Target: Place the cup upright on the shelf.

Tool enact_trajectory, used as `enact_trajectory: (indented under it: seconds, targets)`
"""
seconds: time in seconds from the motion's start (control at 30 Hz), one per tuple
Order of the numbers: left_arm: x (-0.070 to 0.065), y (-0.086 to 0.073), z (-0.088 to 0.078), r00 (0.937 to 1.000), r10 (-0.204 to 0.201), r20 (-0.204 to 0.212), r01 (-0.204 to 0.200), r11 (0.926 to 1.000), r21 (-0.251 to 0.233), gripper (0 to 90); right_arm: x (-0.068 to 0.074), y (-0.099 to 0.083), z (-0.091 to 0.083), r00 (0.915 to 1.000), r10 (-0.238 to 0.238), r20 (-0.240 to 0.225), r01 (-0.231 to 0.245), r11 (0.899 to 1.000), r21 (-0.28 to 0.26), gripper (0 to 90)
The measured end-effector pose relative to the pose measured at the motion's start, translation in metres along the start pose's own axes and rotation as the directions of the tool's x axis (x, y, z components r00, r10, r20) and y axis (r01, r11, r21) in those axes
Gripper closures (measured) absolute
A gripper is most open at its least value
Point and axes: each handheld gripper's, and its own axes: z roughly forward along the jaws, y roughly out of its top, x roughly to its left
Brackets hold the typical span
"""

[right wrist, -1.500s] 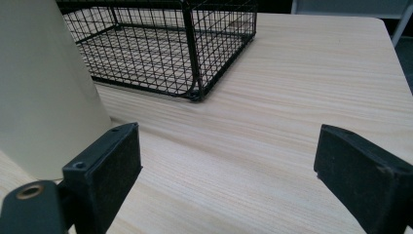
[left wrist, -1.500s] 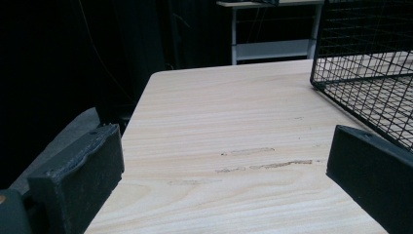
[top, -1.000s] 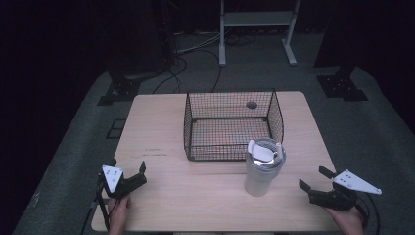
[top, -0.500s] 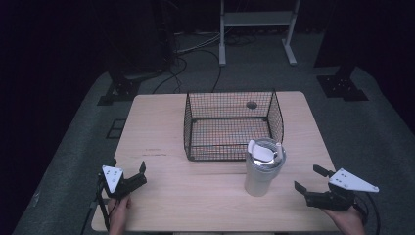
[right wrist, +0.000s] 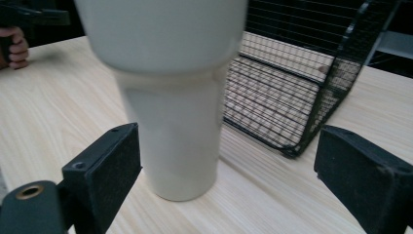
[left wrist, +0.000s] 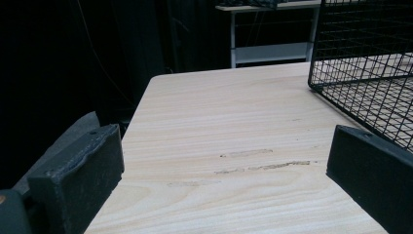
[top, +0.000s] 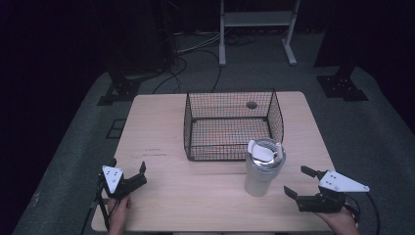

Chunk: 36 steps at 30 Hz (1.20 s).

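Standing upright on the pale wooden surface [top: 161, 127], the tall white tumbler with a grey-rimmed lid [top: 263, 167] sits just in front of the black wire mesh basket [top: 230, 125], near that basket's front right corner; whether the two touch cannot be told from the high view. The right hand-held gripper [top: 299, 182] lies low near the surface's front right edge, held by a hand [top: 340, 220] at the bottom of the high view, with its jaws spread wide apart and pointing toward the tumbler, close beside it but not touching. In the right gripper view, the tumbler's narrower base and wider upper body [right wrist: 170, 97] rise close ahead, nearer the left jaw than the right, and the wire basket [right wrist: 297, 87] stands behind and to the right of it. The left hand-held gripper [top: 128, 169] rests near the front left corner of the surface, well apart from both tumbler and basket, gripped by the other hand [top: 118, 215]; its jaws are also parted and clamp nothing. In the left gripper view, bare wood grain [left wrist: 234, 141] stretches between the jaws, with a corner of the basket [left wrist: 363, 63] at the upper right.
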Motion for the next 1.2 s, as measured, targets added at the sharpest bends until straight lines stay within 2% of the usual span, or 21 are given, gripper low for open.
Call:
enact_trajectory:
  seconds: [0.33, 0.67, 0.93, 1.2]
  targets:
    - [0.0, 0.0, 0.0, 1.0, 0.0, 0.002, 0.0, 1.0, -0.002, 0.0, 0.01, 0.006, 0.007, 0.9979, -0.03, -0.058, 0.03, 1.0, 0.004, 9.1]
    - [0.0, 0.0, 0.0, 1.0, -0.001, 0.004, 0.001, 1.0, -0.005, 0.0, 0.02, 0.013, 0.02, 0.9915, -0.046, -0.122, 0.047, 0.999, 0.009, 6.5]
    - [0.0, 0.0, 0.0, 1.0, 0.001, 0.006, -0.001, 1.0, -0.005, 0.0, 0.023, 0.014, 0.035, 0.989, -0.045, -0.141, 0.05, 0.998, 0.028, 3.1]
    - [0.0, 0.0, -0.001, 1.0, 0.003, 0.007, -0.003, 1.0, -0.005, 0.0, 0.023, 0.013, 0.047, 0.9904, -0.038, -0.133, 0.044, 0.998, 0.043, 2.2]
